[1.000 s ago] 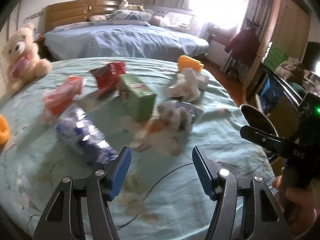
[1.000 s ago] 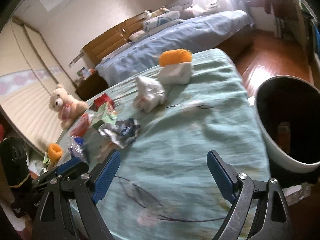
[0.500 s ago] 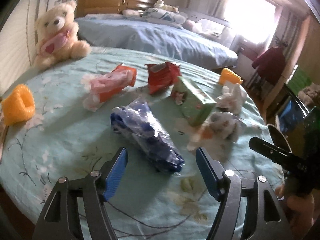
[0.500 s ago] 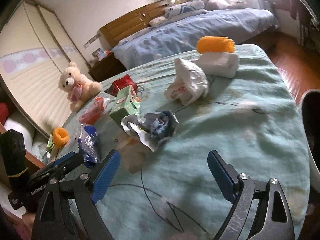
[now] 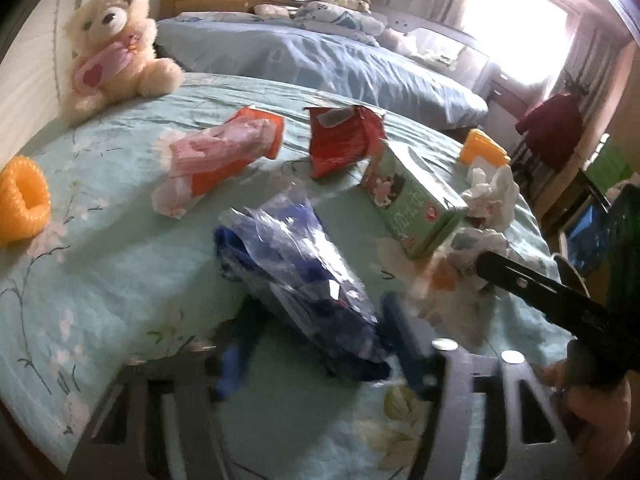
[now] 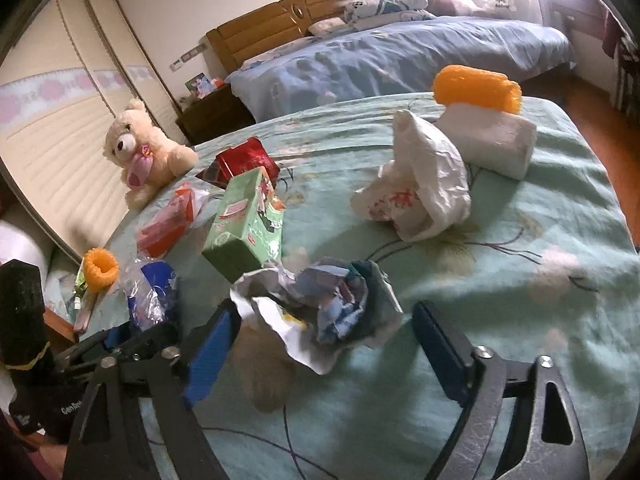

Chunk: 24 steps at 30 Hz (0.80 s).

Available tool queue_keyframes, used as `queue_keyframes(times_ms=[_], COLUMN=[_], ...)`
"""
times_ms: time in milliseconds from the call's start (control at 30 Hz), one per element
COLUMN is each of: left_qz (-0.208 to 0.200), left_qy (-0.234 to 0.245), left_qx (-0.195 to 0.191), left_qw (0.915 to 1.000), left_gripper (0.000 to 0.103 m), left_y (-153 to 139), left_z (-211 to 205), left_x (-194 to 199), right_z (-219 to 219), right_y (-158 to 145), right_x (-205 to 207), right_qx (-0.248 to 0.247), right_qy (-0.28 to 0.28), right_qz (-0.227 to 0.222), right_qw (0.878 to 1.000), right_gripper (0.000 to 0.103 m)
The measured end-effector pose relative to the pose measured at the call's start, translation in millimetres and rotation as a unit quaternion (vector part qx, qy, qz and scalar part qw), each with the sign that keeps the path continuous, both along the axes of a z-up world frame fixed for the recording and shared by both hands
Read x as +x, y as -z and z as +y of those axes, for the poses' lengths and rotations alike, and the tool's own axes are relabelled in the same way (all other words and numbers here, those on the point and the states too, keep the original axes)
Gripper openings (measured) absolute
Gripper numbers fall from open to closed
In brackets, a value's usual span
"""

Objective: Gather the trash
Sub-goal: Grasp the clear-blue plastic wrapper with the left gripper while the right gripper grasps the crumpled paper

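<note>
Left gripper (image 5: 320, 344) is being closed around the blue bag (image 5: 304, 276). The bag's near end is lying between the blue pads; pads (image 5: 236, 356) are blurred and contact cannot be confirmed, so nothing is being gripped yet as far as can be seen.

Right gripper (image 6: 324, 356) is being closed too. The crumpled paper wad (image 6: 320, 308) is sitting between its pads. The left pad (image 6: 212, 352) is being shown just at the wad's edge, the right pad is being kept clear of it with a gap. No grasp yet.

All trash is lying on the teal floral bedspread (image 6: 520, 280):
- green carton (image 6: 248, 220) is lying on its side, just behind the wad, between the wad and the red packet (image 6: 240, 160)
- orange-pink wrapper (image 5: 224, 160) is being seen left of the red packet, near the teddy bear (image 5: 116, 44)
- white plastic bag (image 6: 420, 184) is crumpled at mid-bed, near the white roll (image 6: 488, 144)
- an orange mesh sleeve (image 6: 476, 88) is resting on the roll
- a second orange sleeve (image 5: 22, 200) is lying at the bed's left edge, well apart from the rest

In the left view the right gripper's black arm (image 5: 540, 292) is being seen crossing in from the right, with a hand (image 5: 592, 408) on its handle. A second bed with blue sheets (image 6: 380, 56) is being seen behind.
</note>
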State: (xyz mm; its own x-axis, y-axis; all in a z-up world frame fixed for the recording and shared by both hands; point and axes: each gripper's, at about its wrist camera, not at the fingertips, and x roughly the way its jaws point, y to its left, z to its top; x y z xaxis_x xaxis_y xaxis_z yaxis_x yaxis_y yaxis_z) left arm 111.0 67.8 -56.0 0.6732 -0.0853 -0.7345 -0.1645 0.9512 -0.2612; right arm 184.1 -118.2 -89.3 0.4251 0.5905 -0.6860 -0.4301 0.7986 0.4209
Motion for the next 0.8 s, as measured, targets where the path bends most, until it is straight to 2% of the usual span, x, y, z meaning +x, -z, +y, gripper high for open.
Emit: queue_keyframes(times_ms=[33, 167, 433, 667, 800], left_qz=[-0.003, -0.011, -0.027, -0.028, -0.026], left_qy=[0.003, 0.022, 0.081, 0.126, 0.158], left_qx=[0.001, -0.003, 0.001, 0.001, 0.003], left_qw=[1.0, 0.9997, 0.9964, 0.9917, 0.987], left_gripper=[0.051, 0.046, 0.044, 0.044, 0.044], left_y=[0, 2, -6, -8, -9], left_z=[-1, -4, -34, -59, -79], left_x=[0, -4, -10, -3, 7], right_z=[-1, -8, -39, -89, -115], right_y=[1, -4, -8, -9, -9], right_x=[-1, -8, -24, -33, -38], right_qx=[0.002, 0.007, 0.019, 0.034, 0.028], right_qy=[-0.002, -0.001, 0.027, 0.08, 0.107], right_qz=[0.002, -0.01, -0.008, -0.004, -0.007], right_qw=[1.0, 1.0, 0.999, 0.996, 0.994], right_gripper=[0.05, 0.035, 0.032, 0.032, 0.032])
